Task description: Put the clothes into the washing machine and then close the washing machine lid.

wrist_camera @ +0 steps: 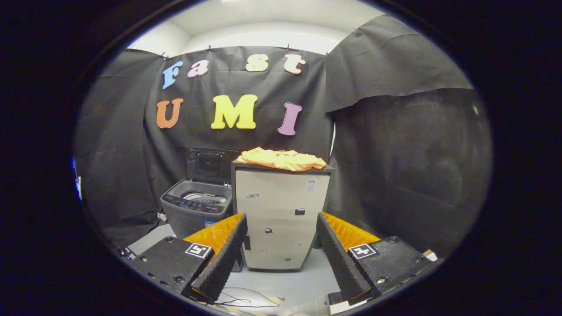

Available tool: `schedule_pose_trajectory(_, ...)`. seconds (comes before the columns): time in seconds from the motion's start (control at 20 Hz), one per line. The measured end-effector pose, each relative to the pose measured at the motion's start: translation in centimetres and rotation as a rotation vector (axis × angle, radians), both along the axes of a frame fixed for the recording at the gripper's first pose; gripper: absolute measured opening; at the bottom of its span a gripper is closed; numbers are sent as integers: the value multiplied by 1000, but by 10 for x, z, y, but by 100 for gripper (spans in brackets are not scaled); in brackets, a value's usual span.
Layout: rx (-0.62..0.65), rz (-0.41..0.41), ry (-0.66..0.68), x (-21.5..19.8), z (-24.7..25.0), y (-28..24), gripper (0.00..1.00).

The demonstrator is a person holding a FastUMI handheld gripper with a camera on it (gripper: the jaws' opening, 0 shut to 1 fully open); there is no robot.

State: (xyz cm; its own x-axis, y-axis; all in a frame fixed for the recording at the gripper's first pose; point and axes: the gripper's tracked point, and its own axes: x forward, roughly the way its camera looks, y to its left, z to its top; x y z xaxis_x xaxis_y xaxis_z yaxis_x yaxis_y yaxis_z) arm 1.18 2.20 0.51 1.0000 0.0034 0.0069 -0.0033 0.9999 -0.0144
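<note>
A crumpled orange-yellow garment (281, 159) lies on top of a white cabinet (281, 215), well beyond my fingers. To the cabinet's left stands a small grey top-loading washing machine (196, 206); its dark lid (206, 166) is raised upright at the back and the steel drum shows inside. My gripper (281, 224) is open, with nothing between its two black ribbed fingers (228, 254), and the cabinet front shows through the gap between them.
Black cloth walls close in the booth behind and to both sides. The floor (285, 285) ahead of the cabinet is pale grey, with a thin dark cable (239, 302) lying on it near my fingers. The cabinet stands tight against the washer's right side.
</note>
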Motion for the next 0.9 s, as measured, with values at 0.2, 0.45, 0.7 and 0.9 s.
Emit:
schedule_pose_trajectory(0.2, 3, -8, 2, -1, 1, 4, 99)
schedule_pose_trajectory(0.45, 15, -13, -9, 2, 20, 10, 99)
schedule_pose_trajectory(0.7, 33, -33, -15, 14, 61, 8, 99)
schedule_pose_trajectory(0.9, 57, -38, -18, 36, 105, 2, 99)
